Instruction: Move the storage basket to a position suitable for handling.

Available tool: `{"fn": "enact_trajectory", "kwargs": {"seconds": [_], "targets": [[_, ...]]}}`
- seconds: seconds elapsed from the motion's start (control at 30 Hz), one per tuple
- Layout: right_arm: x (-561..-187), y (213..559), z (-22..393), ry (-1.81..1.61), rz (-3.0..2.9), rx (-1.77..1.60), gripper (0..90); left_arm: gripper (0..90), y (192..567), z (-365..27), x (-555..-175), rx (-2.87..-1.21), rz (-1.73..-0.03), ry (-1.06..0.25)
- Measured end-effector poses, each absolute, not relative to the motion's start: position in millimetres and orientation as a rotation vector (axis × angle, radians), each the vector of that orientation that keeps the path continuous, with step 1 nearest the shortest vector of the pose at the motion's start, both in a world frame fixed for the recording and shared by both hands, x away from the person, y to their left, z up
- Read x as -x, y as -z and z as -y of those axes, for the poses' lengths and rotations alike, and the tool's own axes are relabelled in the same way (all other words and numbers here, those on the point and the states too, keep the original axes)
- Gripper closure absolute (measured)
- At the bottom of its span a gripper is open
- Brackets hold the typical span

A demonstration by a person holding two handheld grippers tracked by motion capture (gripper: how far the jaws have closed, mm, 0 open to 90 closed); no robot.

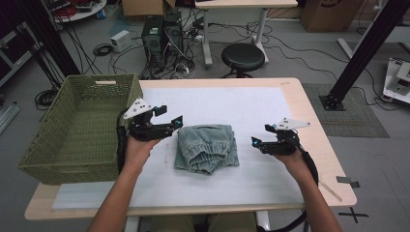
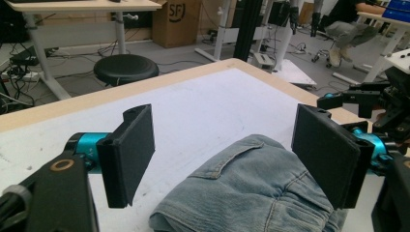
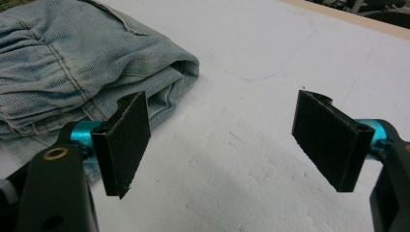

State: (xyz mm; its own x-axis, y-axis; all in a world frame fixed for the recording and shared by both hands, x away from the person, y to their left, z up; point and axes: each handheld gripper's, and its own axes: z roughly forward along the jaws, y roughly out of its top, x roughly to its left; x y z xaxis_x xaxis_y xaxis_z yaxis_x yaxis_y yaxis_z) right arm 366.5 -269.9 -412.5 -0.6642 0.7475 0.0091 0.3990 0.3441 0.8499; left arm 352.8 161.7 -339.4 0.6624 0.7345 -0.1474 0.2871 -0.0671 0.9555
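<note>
Two claws, left (image 1: 178, 122) and right (image 1: 255, 141), both spread apart, flank one folded jeans (image 1: 207, 147).

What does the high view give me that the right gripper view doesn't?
High view: the green woven basket at the table's left, the left gripper beside the folded denim's left edge, and both forearms. Right gripper view: the right gripper with jaws wide apart over bare white mat, and the layered fold edges of the garment close up. Both share the folded light-blue denim garment and the white table mat.
</note>
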Motion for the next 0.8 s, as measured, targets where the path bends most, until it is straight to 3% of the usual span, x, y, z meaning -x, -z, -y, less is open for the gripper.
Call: {"fn": "enact_trajectory", "kwargs": {"seconds": [0.8], "targets": [[-367, 406, 265, -1.243, -2.232, -0.993, 22.0, 23.4, 352, -162, -351, -1.659, -0.869, -0.440]]}}
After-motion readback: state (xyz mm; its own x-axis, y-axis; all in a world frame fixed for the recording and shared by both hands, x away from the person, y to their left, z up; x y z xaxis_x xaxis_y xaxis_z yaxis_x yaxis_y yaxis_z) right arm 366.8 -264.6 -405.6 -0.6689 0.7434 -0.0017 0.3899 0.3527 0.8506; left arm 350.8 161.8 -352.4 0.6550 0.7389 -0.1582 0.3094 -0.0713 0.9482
